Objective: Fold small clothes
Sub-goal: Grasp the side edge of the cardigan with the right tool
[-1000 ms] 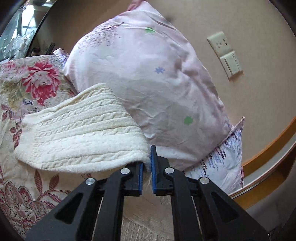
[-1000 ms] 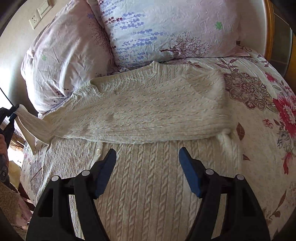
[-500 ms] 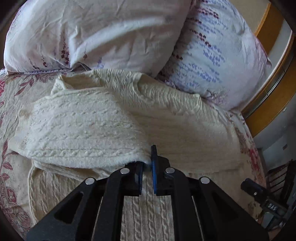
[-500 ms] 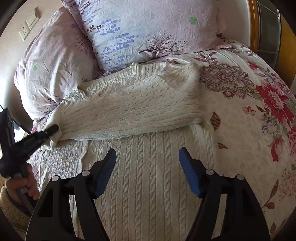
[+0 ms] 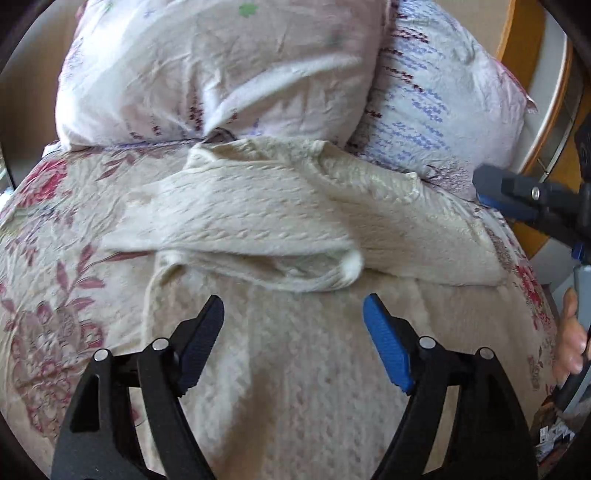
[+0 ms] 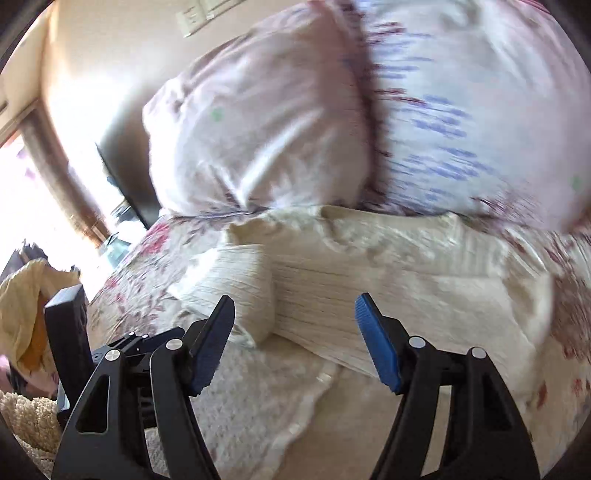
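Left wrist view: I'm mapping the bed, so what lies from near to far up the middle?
Left tool → sweater body → folded sleeve → pink pillow.

No legible text, label, brand, number or sign in either view. Surfaces checked: cream knit sweater [image 5: 280, 206], patterned pillows [image 5: 221, 70], floral bedspread [image 5: 55, 229], wall switch plate [image 6: 199, 14] — all without readable markings. A scrap of printed matter at the lower right edge of the left wrist view is too small and blurred to read.
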Tool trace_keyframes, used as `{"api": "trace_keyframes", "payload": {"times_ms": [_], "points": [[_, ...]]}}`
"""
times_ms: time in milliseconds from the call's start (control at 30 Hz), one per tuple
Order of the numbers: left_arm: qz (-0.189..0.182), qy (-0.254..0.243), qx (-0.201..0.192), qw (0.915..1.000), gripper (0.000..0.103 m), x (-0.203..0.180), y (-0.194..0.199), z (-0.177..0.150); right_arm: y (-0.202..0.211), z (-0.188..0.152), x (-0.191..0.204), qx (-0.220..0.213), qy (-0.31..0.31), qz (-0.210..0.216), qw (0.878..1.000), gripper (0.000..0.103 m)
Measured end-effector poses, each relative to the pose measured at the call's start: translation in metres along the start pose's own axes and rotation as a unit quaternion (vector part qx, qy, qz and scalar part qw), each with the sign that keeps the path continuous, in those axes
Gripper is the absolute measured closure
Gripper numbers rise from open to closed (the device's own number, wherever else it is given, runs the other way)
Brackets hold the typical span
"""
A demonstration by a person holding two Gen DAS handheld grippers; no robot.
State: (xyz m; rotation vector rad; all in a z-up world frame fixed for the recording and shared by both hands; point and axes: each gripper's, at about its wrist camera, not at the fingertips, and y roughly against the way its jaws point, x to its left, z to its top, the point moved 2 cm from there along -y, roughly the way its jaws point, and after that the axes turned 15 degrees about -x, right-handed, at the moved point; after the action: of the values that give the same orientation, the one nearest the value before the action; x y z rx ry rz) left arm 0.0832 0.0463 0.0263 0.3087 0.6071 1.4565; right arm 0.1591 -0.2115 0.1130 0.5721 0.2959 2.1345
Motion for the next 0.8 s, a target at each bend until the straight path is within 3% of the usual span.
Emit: {"api": "trace_keyframes", "payload": {"times_ms": [100, 233, 367, 467, 533, 567, 600, 800], "points": [[0.044, 0.037, 0.02, 0.9982, 0.03, 0.035, 0.005, -0.012, -0.054, 0.001, 0.061, 0.04, 0.074, 0.067, 0.994, 0.049], [0.075, 0.047, 0.027, 0.9957, 0.034, 0.062, 0.015, -0.023, -0.12, -0.017, 0.129, 0.098, 0.155, 0.107, 0.977, 0.05], [0.076, 0.034, 0.026, 0.9962, 0.034, 0.065, 0.021, -0.028, -0.165, -0.043, 0.171, 0.153, 0.215, 0.121, 0.957, 0.05], [0.072, 0.033, 0.026, 0.9965, 0.033, 0.065, 0.022, -0.029, -0.181, -0.065, 0.188, 0.171, 0.285, 0.102, 0.938, 0.052], [0.068, 0.031, 0.028, 0.9968, 0.033, 0.066, 0.024, -0.03, -0.192, -0.074, 0.191, 0.179, 0.319, 0.08, 0.927, 0.074], [0.067, 0.031, 0.029, 0.9969, 0.033, 0.066, 0.024, -0.03, -0.196, -0.075, 0.188, 0.182, 0.321, 0.069, 0.927, 0.092], [0.064, 0.032, 0.029, 0.997, 0.033, 0.066, 0.024, -0.03, -0.197, -0.073, 0.184, 0.179, 0.309, 0.062, 0.932, 0.096], [0.068, 0.05, 0.024, 0.9961, 0.033, 0.076, 0.022, -0.022, -0.161, -0.006, 0.134, 0.078, 0.152, 0.043, 0.984, 0.097]]}}
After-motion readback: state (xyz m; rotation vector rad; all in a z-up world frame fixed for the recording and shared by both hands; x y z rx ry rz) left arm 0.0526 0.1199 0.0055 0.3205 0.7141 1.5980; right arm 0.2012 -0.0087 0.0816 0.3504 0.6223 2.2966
